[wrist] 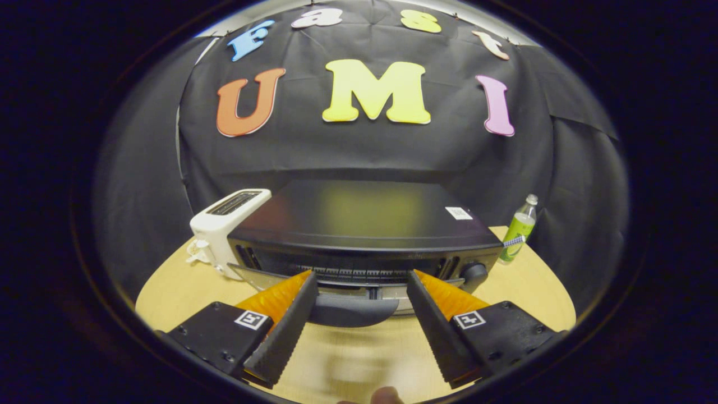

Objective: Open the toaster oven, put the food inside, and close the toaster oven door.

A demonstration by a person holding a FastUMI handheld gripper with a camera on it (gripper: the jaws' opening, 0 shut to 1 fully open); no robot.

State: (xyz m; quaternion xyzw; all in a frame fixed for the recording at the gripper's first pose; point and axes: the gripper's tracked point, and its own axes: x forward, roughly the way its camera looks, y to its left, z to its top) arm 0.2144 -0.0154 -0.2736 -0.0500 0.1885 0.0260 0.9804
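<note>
Fingers of my hand-held gripper spread wide, holding nothing, tips either side of the toaster oven door handle. Toaster oven sits on the desk just ahead, white toaster beside it, green bottle opposite.

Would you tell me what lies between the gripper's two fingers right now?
In the gripper view, the toaster oven's door handle lies between the open gripper's fingertips, with bare wooden table nearer in the gap; neither finger visibly presses on the handle.
</note>
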